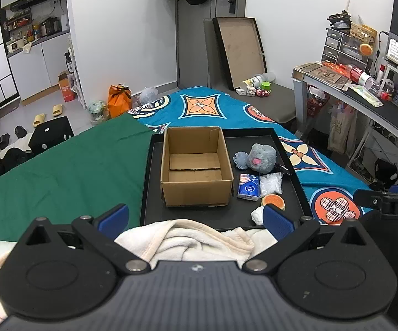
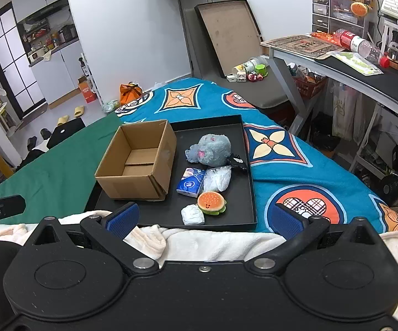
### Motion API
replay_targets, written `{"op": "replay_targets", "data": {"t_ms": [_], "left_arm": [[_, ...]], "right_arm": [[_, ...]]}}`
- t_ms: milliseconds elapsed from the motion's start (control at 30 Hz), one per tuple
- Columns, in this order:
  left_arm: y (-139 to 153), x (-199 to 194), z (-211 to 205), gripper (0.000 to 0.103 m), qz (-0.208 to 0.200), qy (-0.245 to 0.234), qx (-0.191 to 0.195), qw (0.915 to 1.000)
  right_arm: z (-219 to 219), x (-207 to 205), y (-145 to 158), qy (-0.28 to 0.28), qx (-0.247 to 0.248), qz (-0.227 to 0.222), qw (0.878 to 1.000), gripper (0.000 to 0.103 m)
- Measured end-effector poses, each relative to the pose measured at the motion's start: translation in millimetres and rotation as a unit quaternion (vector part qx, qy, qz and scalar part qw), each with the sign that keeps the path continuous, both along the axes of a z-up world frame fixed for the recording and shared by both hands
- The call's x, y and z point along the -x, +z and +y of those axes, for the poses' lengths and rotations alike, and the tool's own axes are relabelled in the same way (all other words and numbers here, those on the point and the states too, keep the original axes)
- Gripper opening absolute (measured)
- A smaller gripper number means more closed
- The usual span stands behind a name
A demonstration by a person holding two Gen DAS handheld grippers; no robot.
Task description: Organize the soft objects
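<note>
Soft objects sit in a black tray on the bed, right of an open cardboard box that is empty and stands in the tray's left half. Grey plush toy is at the far end, just right of the box. Blue tissue pack and clear plastic bag lie side by side, touching, nearer than the plush. Burger toy is nearer again, touching a white wad by the tray's near edge. Small black item lies beside the plush near the right wall; cannot tell what it is.

Left gripper hovers over a cream blanket at the tray's near edge, jaws wide, nothing between them. Right gripper likewise over the blanket, jaws wide and empty; its blue pads frame the near tray edge. Each gripper shows at the edge of the other's view.

Blanket folds bunch up against the tray's near wall. Box wall blocks the straight line from the left gripper to the plush. In the left wrist view, the right-hand pad covers part of the white wad.

Around: green sheet left of the tray, blue patterned cover right and beyond. Cluttered desk far right, a flat box lid leaning on the wall, slippers on the floor.
</note>
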State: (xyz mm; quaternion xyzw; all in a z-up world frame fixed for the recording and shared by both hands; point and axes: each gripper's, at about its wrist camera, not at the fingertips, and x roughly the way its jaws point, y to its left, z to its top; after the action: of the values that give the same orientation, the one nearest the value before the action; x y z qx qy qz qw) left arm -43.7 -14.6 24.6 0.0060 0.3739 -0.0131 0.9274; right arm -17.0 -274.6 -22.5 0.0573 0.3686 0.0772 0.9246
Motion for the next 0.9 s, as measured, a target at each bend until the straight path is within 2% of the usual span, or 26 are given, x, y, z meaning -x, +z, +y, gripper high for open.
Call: {"op": "replay_targets", "data": {"t_ms": [433,900], "left_arm": [[-9.1,-26.7,0.5,0.102,0.008,0.007,0.009,0.9999],[-24.8,-65.1,6.0,0.102,0.024,0.028,0.014,0.9992]], "right_arm": [[-2.6,-19.5,-8.7,-0.004,0.002,0.006,1.000,0.103],[-13.0,-54.4,-29.8,-0.005,-0.025,0.030,0.999,0.103]]}}
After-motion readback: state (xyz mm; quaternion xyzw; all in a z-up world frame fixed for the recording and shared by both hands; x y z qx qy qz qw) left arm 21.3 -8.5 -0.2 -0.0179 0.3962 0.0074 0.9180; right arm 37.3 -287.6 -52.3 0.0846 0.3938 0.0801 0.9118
